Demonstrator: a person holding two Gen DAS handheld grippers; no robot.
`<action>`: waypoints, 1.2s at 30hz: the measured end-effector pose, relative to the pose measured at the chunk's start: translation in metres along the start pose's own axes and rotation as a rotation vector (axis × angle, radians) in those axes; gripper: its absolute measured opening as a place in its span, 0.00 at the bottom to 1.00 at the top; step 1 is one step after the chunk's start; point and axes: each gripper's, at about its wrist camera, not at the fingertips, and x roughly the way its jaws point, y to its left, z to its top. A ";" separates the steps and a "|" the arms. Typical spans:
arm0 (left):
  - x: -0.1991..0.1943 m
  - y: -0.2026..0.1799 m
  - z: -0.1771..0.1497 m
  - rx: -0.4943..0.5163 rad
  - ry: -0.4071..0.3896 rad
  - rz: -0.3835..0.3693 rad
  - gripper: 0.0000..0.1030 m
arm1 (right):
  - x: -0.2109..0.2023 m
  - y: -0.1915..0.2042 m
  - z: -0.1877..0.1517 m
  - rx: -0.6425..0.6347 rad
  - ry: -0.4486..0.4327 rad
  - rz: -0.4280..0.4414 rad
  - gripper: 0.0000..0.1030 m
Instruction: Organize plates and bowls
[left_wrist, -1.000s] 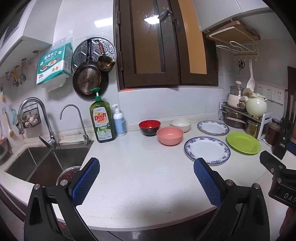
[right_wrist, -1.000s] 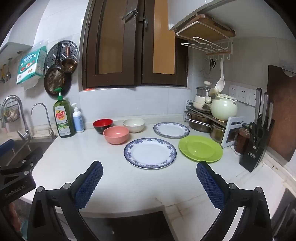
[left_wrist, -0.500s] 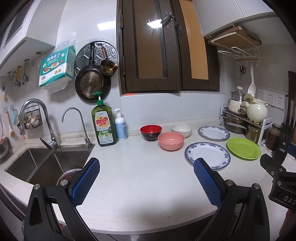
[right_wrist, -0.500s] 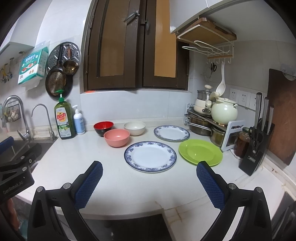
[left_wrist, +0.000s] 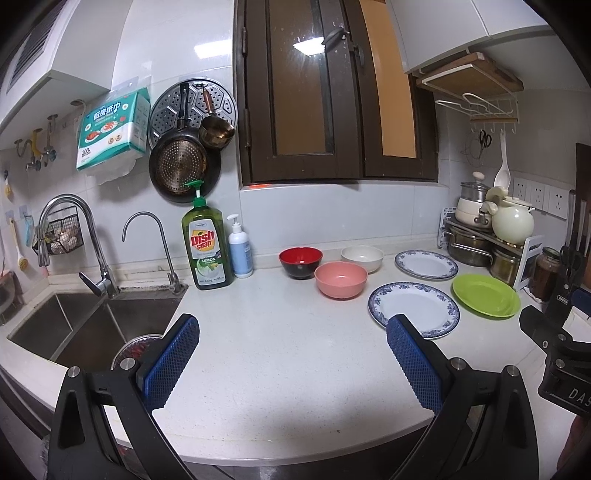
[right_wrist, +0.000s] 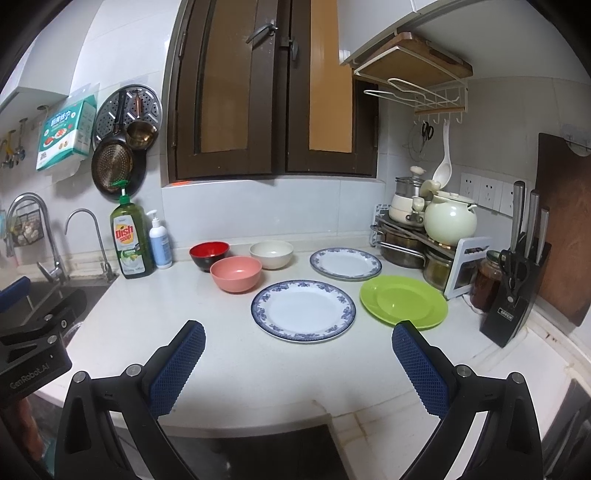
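While sink (left_wrist: 74, 325) fills left view, knife block (right_wrist: 511, 295) right's

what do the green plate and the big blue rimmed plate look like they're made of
The green plate: likely plastic or melamine, given its uniform lime colour and soft, dull sheen. The large blue-rimmed plate: probably glazed ceramic, with a glossy white face and a printed blue floral border. Neither can be confirmed by sight alone.

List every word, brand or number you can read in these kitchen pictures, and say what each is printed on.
"Dish soap" and "LEMON": green bottle.
"GenRobot.AI": left gripper's body.
"DAS", cut off: right gripper's body.
"200": paper towel pack; its large Chinese characters are not clearly legible.
Knife block label: too small to read.
White pump bottle: unreadable.
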 end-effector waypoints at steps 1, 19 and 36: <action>0.000 0.000 0.000 0.000 0.000 0.000 1.00 | 0.000 0.000 0.000 0.000 0.000 0.000 0.99; 0.002 0.000 -0.001 -0.003 0.008 -0.005 1.00 | 0.000 0.000 0.000 0.002 -0.001 0.000 0.99; 0.003 0.001 -0.002 -0.002 0.011 -0.008 1.00 | 0.000 0.001 0.000 0.002 -0.001 0.001 0.99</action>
